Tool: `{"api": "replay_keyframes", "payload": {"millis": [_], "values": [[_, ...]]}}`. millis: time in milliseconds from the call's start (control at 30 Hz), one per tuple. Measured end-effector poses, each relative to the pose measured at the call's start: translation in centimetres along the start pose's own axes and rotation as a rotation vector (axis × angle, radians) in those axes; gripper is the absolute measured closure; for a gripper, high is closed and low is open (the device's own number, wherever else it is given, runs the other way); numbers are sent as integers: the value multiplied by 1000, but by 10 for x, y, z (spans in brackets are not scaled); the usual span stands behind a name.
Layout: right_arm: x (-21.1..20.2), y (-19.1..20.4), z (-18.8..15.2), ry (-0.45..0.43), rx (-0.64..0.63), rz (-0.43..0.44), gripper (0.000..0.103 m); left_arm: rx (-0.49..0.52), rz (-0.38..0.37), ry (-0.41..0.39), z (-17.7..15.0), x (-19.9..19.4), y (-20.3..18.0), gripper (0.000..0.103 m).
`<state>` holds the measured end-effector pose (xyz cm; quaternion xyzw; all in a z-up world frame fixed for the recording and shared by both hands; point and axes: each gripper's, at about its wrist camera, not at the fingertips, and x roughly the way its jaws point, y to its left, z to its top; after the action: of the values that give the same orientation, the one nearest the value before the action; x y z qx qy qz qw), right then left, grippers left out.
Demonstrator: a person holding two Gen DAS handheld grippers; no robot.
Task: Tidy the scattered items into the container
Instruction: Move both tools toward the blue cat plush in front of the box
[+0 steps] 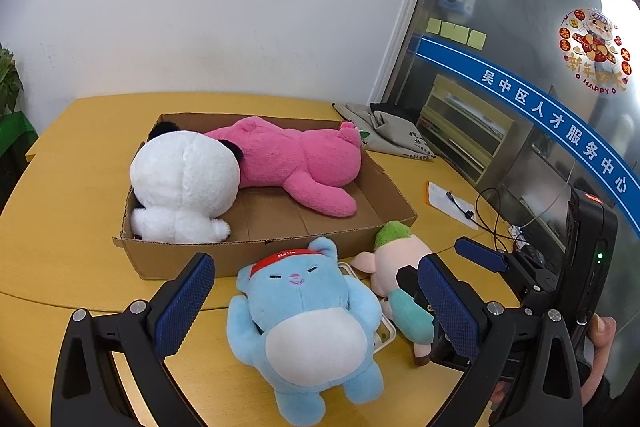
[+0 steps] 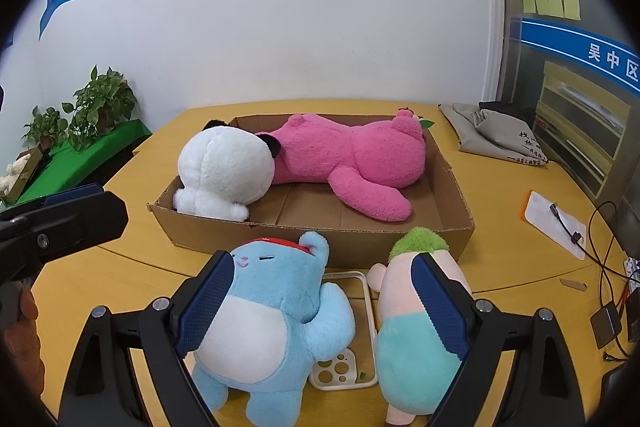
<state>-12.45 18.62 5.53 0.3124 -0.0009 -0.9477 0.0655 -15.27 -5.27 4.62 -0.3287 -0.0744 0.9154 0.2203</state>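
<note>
left hand-held gripper [image 1: 316,301]: jaws wide apart | right hand-held gripper [image 2: 324,303]: jaws wide apart

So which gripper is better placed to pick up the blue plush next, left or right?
Left, probably. The left gripper is open with the blue plush centred between its fingers. The right gripper, also open, straddles both it and the green-haired plush.

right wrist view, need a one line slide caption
Open right gripper over blue plush and green-haired plush; pink and white plushes already in box.
</note>
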Motion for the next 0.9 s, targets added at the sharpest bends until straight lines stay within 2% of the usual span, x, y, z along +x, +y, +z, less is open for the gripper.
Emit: {"api": "replay_keyframes", "payload": {"millis": [567,900], "values": [[13,-9,-7,36,-3,-8,13,-18,-29,17,-10,14,2,0],[23,0,-19,56,38,8,13,-4,-38,71,-10,25,11,0]]}}
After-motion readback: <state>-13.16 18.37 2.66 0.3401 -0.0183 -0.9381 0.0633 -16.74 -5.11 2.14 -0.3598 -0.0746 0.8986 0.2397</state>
